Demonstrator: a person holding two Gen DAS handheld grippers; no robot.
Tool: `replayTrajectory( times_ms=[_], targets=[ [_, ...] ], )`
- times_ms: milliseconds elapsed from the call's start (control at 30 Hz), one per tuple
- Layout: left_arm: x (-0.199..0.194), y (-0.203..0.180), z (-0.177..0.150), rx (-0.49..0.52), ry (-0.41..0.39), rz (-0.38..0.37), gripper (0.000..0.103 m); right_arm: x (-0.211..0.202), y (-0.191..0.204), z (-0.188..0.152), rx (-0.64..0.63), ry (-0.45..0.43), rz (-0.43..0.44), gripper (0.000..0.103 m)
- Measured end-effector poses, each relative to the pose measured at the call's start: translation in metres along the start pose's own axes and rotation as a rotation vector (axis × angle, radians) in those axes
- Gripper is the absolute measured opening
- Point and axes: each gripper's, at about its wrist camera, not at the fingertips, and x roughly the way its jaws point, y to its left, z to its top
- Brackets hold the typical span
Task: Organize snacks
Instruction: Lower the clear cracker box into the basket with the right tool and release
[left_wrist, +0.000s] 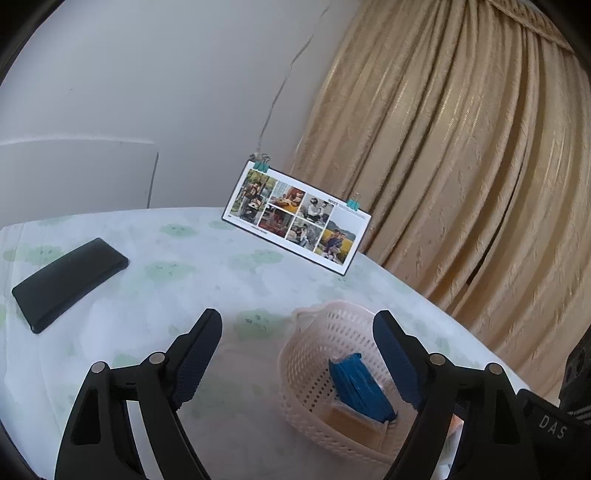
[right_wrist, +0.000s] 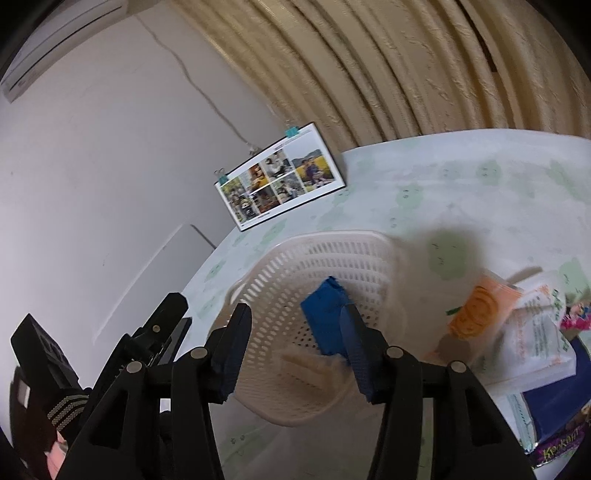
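A photo calendar (left_wrist: 295, 218) with a grid of family pictures stands on the bench (left_wrist: 177, 266), held by teal binder clips (left_wrist: 261, 164). A black phone (left_wrist: 68, 282) lies flat on the cloud-patterned tablecloth, well apart from it. Gold curtains (left_wrist: 461, 166) hang behind, beside a white wall (left_wrist: 166, 92). An air conditioner (right_wrist: 55, 48) is mounted high.

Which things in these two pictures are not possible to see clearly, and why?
- Basket bottom, left wrist view: right finger of the left tool and the blue packet cover it.
- Pale item under the blue packet, right wrist view: blurred, kind unclear.
- Snack pile, right wrist view: cut by the frame edge, labels mostly unreadable.
- Photo card text: too small.
- Right tool: open, holding nothing.
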Motion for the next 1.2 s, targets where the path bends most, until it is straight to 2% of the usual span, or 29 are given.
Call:
replayTrajectory(
  times_ms=[533, 867, 1200],
  targets=[
    [-0.003, -0.02, -0.009, 0.088, 0.008, -0.044, 0.084, -0.032, -0.032, -0.003, 0.009, -0.055, -0.145, 0.049],
    [-0.005, -0.029, -0.012, 0.13, 0.008, -0.053, 0.084, -0.067, -0.051, -0.013, -0.045, -0.109, -0.316, 0.049],
    [-0.003, -0.033, -0.016, 0.151, 0.028, -0.047, 0.084, -0.105, -0.101, -0.02, 0.049, -0.152, -0.412, 0.048]
  ],
)
